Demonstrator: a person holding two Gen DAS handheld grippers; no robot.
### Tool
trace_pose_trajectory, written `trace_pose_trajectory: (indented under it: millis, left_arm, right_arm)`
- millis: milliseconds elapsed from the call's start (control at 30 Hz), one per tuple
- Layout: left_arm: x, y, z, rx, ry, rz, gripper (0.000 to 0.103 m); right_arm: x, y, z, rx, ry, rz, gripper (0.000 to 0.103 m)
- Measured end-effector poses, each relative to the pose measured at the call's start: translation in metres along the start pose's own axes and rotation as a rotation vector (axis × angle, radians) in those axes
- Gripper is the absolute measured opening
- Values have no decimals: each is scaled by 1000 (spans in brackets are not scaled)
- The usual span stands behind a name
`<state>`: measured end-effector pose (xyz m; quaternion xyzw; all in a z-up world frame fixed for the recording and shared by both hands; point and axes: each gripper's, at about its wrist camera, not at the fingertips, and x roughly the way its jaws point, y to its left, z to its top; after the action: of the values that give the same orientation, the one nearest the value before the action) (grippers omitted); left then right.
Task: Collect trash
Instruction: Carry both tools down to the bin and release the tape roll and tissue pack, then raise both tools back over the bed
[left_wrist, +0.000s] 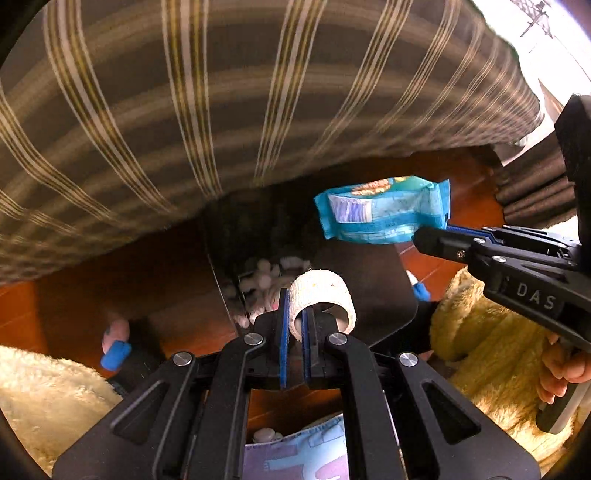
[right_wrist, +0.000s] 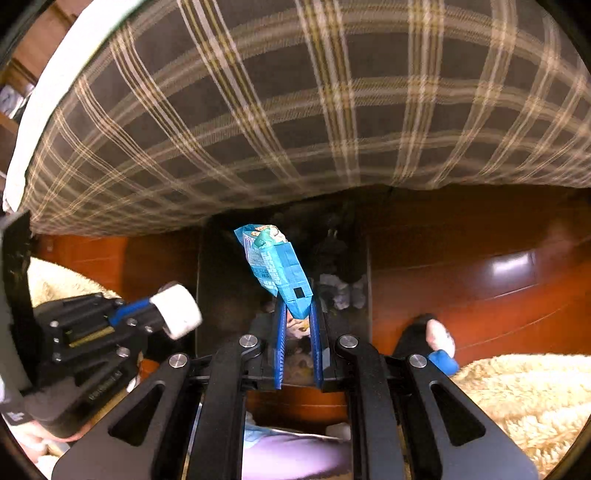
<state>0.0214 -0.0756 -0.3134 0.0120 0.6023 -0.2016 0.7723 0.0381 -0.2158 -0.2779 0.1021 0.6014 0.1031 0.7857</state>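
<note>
Both pieces of trash were already picked up and hung over the dark bin (left_wrist: 332, 236) on the floor, beside the plaid bed (left_wrist: 221, 110); crumpled white scraps lay inside, and dropping these two in was what remained. The left tool (left_wrist: 293, 314) was clamped on the wall of a white tape roll (left_wrist: 321, 295). The right tool (right_wrist: 297, 325) pinched a blue snack wrapper (right_wrist: 275, 266) by its end.

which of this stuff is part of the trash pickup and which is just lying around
Part of the job:
- tape roll, held in the left gripper
- blue wrapper, held in the right gripper
- bin below, with crumpled tissues inside

Just lying about:
- plaid bedcover
- fluffy rug
- wooden floor
</note>
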Motion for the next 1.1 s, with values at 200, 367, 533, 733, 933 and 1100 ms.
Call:
trace_pose_trajectory:
  millis: [200,367,533,733,933,1100]
  left_arm:
    - [11,2,1,-15,28,-4,9]
    - [15,3,-2,-20,38,-6,17]
    - [10,12,-3,-27,29,-2,30]
    - [-13,13,-1,-20,-8,-10,59]
    - [-60,9,10,10,-111,26,85]
    - [-114,6,30,4,-215,22,91]
  right_arm:
    - [9,-2,5,10,4,-5,16]
    - [11,-4,8,19,7,-3,17]
    - [7,-9,12,39,-13,-5,36]
    - [-18,-19,16,79,-115,-17,87]
    - [-58,-23,28,92,-204,29,95]
    - [-117,-12,53,17,-331,-6,99]
